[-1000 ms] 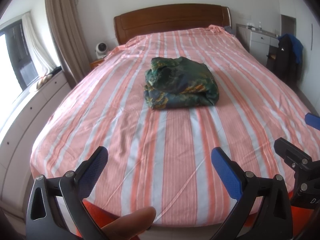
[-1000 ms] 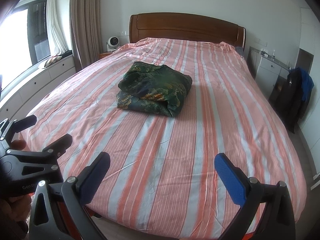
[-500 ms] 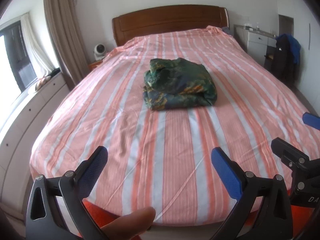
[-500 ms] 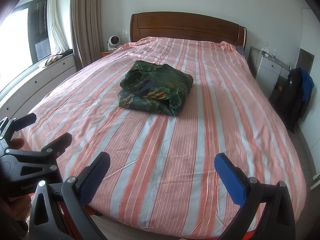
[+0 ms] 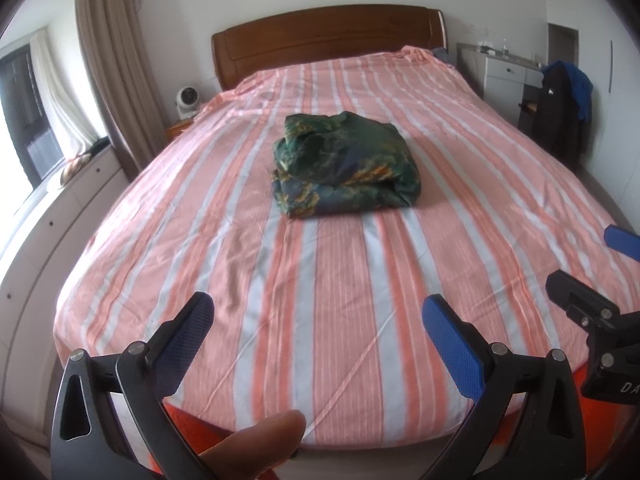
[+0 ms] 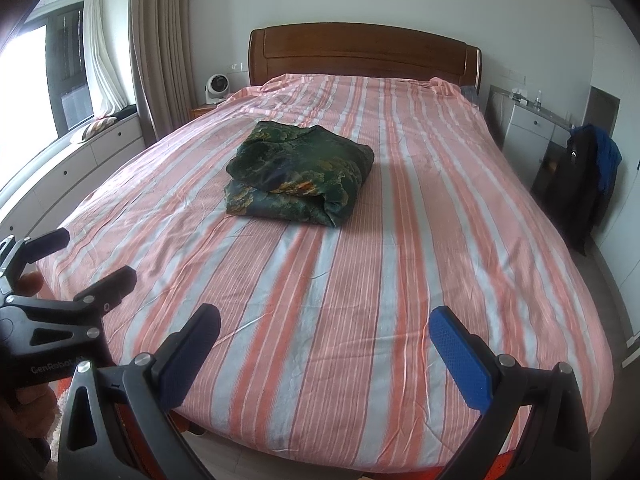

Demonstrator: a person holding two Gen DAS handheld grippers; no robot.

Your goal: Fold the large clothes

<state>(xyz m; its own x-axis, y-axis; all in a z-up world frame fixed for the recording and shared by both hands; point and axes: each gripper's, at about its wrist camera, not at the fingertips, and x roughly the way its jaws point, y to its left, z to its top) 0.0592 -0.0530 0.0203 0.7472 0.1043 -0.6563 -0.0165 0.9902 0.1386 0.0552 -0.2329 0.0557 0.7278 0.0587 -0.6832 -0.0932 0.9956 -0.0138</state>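
Both views are creeping slightly closer vs 1 s ago; bundle (image 5: 344,168) is sitting unmoved mid-bed (image 5: 280,300), already folded. Left gripper (image 5: 320,332) and right gripper (image 6: 324,340) are hanging wide, empty, well short of it. Prob. fold done; next is retreating or tidying. Bundle's far side is hiding; bed's foot cut off.

Striped bed (image 5: 320,320), small fan (image 6: 216,87)

Left tool (image 5: 318,338): black angular frame, silver screw heads, blue textured pads (image 5: 454,344), bare thumb (image 5: 260,446) underneath. Right tool (image 6: 324,346): same black frame, blue pads, silver screws. White "GenRobot" lettering on the left tool's body
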